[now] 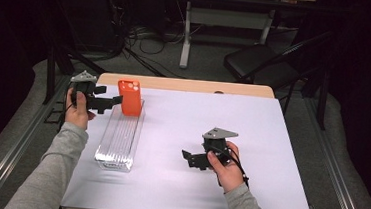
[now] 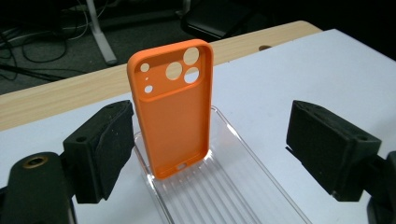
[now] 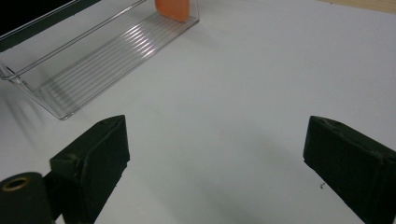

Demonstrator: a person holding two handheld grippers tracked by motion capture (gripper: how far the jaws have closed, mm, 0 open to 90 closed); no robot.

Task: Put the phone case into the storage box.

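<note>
Orange phone case stands upright at the far end of the clear ribbed tray, on the left part of the white table. Left gripper sits just beside the case, its jaws spread apart and touching nothing. Right gripper rests on the near right of the table, well apart from the tray, jaws wide open over bare surface.

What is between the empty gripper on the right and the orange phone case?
Just bare white table and the near part of the clear tray. The right gripper view shows that stretch from the right gripper to the orange phone case.
</note>
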